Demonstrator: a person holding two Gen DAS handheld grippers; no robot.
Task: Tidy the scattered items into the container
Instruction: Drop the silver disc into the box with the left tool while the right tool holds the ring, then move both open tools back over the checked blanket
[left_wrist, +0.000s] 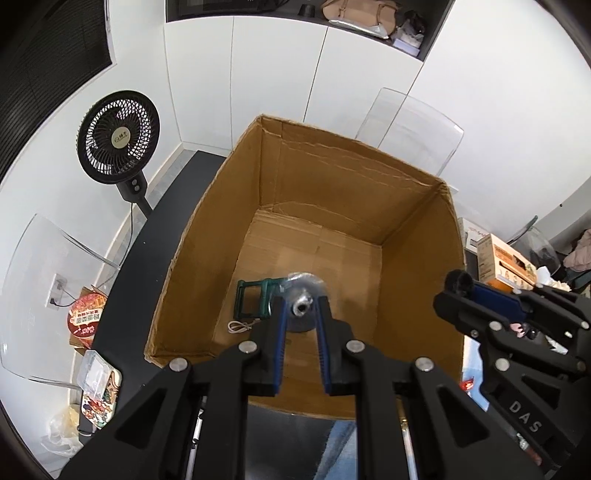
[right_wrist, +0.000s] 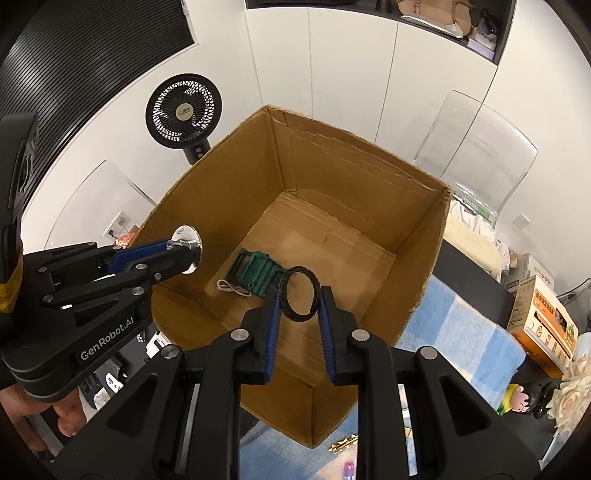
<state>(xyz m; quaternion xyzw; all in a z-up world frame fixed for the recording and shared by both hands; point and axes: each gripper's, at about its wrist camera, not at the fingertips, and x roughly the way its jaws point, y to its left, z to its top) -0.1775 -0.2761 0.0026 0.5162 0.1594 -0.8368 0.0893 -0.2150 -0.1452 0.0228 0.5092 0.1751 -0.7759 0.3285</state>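
An open cardboard box (left_wrist: 354, 173) (right_wrist: 354, 177) stands on the black table. On its floor lie a green plastic frame (left_wrist: 251, 302) (right_wrist: 255, 271) and a small white cord (left_wrist: 239, 326) (right_wrist: 232, 288). My left gripper (left_wrist: 301, 306) (right_wrist: 181, 251) hangs over the box's near left part, shut on a silver metal disc with a stem (left_wrist: 302, 308) (right_wrist: 190, 236). My right gripper (right_wrist: 299, 295) (left_wrist: 458, 282) hovers over the box's near right side, and a black ring (right_wrist: 297, 316) stands upright between its blue pads, touching both.
A black standing fan (left_wrist: 118, 136) and clear chairs (right_wrist: 476, 144) are behind the box. A blue-and-white cloth (right_wrist: 461, 332), an orange carton (right_wrist: 543, 321), a small figurine (right_wrist: 524, 400) and pale flowers (right_wrist: 574, 391) lie to the right. Snack packs (left_wrist: 99, 391) sit left.
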